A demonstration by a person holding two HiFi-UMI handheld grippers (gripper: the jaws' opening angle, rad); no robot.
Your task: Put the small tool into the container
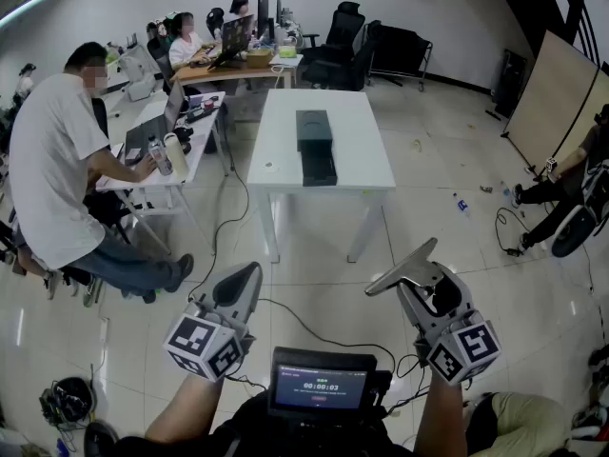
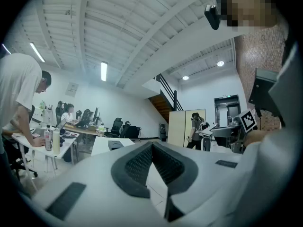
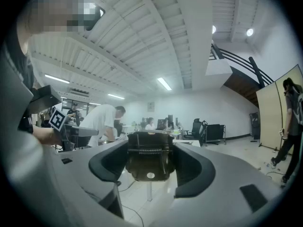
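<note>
Tool (image 3: 147, 163) cd drop en route
R tongs (image 3: 150, 146) were clamped on it, L tongs (image 2: 151, 148) together, empty; box (image 1: 314, 143) sat well off on desk (image 1: 276, 136), so a jolt cd shake it loose.

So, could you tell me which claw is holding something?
The right claw: it grips a black clip; the left claw is closed and empty.

Dark, clip-like small tool (image 3: 147, 161), coiled spring across its top and a pale round spot low on its face, clamped upright between the pads of the right hand-held gripper (image 3: 150, 148). Dark, long, rectangular container (image 1: 315, 146), lying lengthwise mid-counter (image 1: 282, 122), well apart from it.
</note>
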